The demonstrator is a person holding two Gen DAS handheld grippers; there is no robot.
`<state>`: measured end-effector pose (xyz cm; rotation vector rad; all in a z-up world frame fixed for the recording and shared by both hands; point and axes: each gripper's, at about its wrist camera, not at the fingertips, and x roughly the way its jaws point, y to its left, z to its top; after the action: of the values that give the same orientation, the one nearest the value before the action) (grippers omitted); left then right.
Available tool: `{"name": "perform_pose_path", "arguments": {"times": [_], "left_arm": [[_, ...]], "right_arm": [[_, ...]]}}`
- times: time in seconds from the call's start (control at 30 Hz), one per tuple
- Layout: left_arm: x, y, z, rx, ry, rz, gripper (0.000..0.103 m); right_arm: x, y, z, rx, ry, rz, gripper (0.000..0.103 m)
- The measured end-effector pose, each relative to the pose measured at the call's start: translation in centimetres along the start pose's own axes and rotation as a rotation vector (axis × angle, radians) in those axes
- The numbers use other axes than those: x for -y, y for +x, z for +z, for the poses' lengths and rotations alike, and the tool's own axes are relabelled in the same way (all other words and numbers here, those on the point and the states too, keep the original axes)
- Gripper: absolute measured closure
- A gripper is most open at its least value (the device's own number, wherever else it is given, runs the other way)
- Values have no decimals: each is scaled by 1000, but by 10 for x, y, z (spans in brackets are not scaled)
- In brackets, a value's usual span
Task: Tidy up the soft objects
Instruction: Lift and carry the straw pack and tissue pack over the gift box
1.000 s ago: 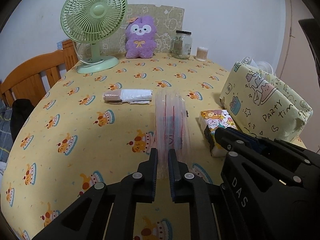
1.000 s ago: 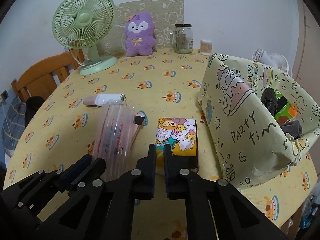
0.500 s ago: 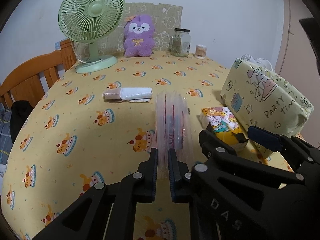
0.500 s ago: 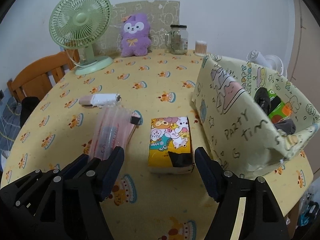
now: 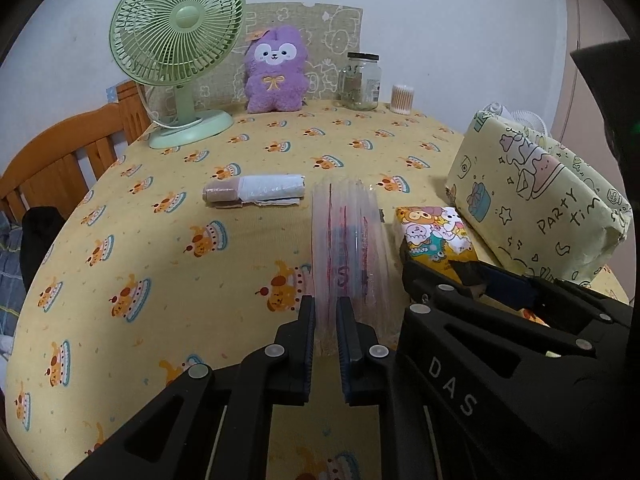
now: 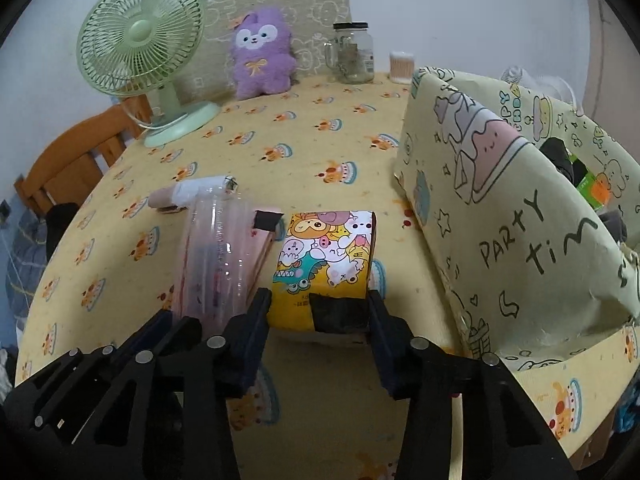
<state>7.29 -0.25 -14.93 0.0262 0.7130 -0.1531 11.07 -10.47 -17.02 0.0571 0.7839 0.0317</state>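
Note:
My left gripper is shut on the near edge of a stack of clear plastic zip bags, which lies lengthwise on the yellow cake-print tablecloth. Right of the bags lies a cartoon-animal tissue pack. My right gripper straddles the pack's near end. Its jaws are closing, and both pads meet the pack's sides. The left wrist view shows that same gripper over the tissue pack. The zip bags sit just left of the right gripper.
An open box wrapped in "PARTY TIME" paper stands right of the pack, with dark and orange items inside. A roll of white bags lies mid-table. At the back stand a green fan, purple plush, glass jar and cotton swabs. A wooden chair is left.
The right gripper went from shut to wide open, slid forward around the tissue pack, and its jaws have now come in against the pack's sides. The left gripper and zip bags stayed put.

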Motion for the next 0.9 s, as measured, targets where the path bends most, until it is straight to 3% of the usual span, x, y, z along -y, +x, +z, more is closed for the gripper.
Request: {"name": "perform_pose_path", "arguments": {"times": [0.3, 0.9], "left_arm": [[5, -14, 3, 20, 0, -23, 100], [11, -61, 20, 94, -12, 2, 100]], "right_arm": [[-2, -20, 0, 32, -18, 39, 57], [-6, -71, 16, 112, -54, 73, 57]]}}
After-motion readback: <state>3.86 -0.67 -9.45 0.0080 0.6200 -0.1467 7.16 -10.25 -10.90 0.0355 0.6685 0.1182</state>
